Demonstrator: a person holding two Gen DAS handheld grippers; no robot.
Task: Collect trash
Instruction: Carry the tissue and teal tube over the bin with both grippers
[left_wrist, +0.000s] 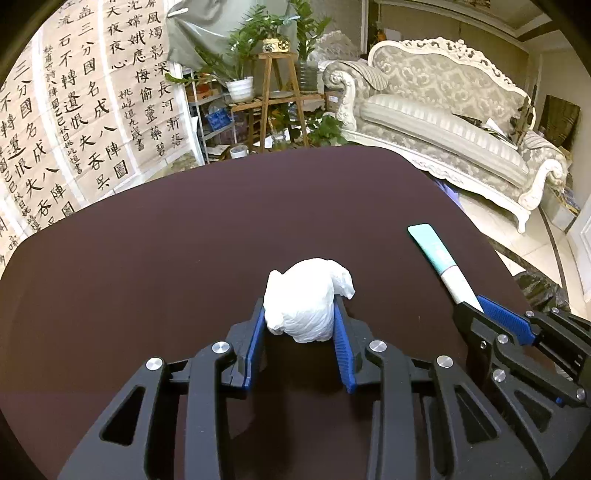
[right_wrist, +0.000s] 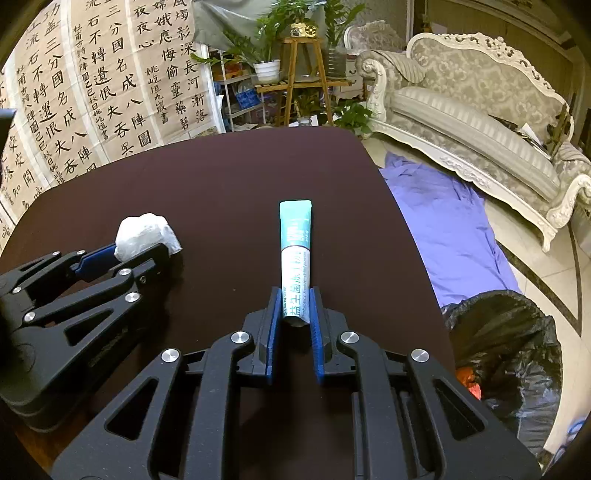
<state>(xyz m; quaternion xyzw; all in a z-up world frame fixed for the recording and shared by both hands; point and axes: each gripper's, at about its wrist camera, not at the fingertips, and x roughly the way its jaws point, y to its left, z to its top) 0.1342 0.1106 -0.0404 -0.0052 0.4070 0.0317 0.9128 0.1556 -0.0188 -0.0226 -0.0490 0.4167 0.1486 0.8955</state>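
A crumpled white tissue wad (left_wrist: 308, 295) sits between the blue pads of my left gripper (left_wrist: 301, 314), which is shut on it over the dark brown table (left_wrist: 184, 229). The wad also shows in the right wrist view (right_wrist: 142, 232). A teal and white toothpaste tube (right_wrist: 295, 254) sticks forward from my right gripper (right_wrist: 295, 306), which is shut on its cap end. In the left wrist view the tube (left_wrist: 439, 258) and the right gripper (left_wrist: 476, 306) are at the right edge of the table.
A bin lined with a black bag (right_wrist: 506, 350) stands on the floor to the right of the table. A purple cloth (right_wrist: 443, 221) lies on the floor beyond it. A pale ornate sofa (right_wrist: 480, 110) and plant stands (right_wrist: 303, 74) are behind the table.
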